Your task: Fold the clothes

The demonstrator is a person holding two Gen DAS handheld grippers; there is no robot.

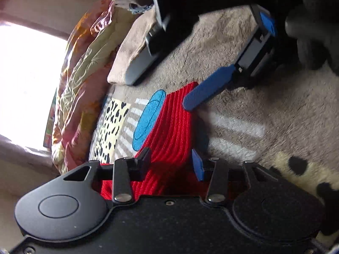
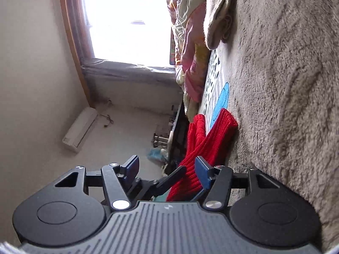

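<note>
Basically red ribbed knit (image 1: 169, 131) lies rumpled on blanket (image 1: 264, 97).

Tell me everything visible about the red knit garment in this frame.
The red knit is bright red with thick lengthwise ribs, like chunky wool or acrylic. It lies stretched on the grey plush blanket, partly covering a blue patch of the blanket's pattern. Its near end runs between the left gripper's jaws. A blue finger of the right gripper meets its far edge. The right wrist view shows a second fold or sleeve beside the main strip. Its full shape is hidden.
</note>
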